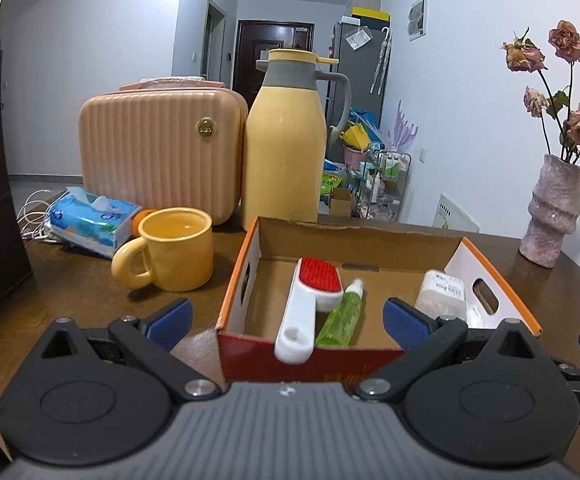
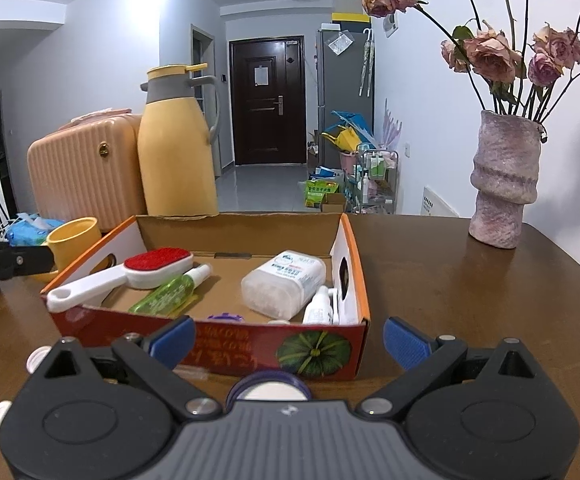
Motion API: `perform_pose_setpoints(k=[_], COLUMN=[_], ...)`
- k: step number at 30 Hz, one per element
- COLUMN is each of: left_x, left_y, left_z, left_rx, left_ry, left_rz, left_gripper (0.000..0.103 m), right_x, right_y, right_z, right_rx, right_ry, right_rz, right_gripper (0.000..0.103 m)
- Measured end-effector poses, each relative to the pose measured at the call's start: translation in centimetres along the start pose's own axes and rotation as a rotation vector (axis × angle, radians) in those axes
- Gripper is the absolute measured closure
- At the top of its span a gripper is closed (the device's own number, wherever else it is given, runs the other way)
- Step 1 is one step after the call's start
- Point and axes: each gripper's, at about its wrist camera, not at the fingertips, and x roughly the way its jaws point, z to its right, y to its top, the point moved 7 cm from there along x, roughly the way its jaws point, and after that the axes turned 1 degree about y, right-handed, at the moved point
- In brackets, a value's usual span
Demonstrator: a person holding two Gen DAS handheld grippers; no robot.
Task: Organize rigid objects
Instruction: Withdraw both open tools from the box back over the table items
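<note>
We held both the left gripper [image 1: 287, 320] and right gripper [image 2: 287, 340] spread wide and empty before the cardboard box [image 2: 354, 256] (brush [image 2: 129, 272] and 2 bottles inside).

Bare table [image 2: 470, 300] fills the right of your right-wrist frame up to the vase [image 2: 504, 184]. At left, mug [image 1: 177, 248], thermos [image 1: 285, 144] and case [image 1: 161, 152] crowd the box [image 2: 354, 264].

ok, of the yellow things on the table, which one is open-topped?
The squat yellow ceramic mug with a loop handle, left of the cardboard box. The tall yellow thermos jug behind it has its lid on.
</note>
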Motion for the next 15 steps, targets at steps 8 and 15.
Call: perform_pose_setpoints(k=[8,15], left_x=[-1.5,-2.8], left_y=[-2.0,-3.5], left_z=[-1.1,-1.9], left_rx=[0.009,0.029], left_ry=[0.006,0.008], left_rz=[-0.04,-0.067], left_gripper=[0.0,0.0], right_x=[-2.0,-3.4], right_y=[-1.6,-3.4], right_z=[-0.9,-1.8], right_rx=[-0.012,-0.022], right_ry=[0.006,0.014], right_rz=[-0.019,-0.048], right_gripper=[0.002,0.002])
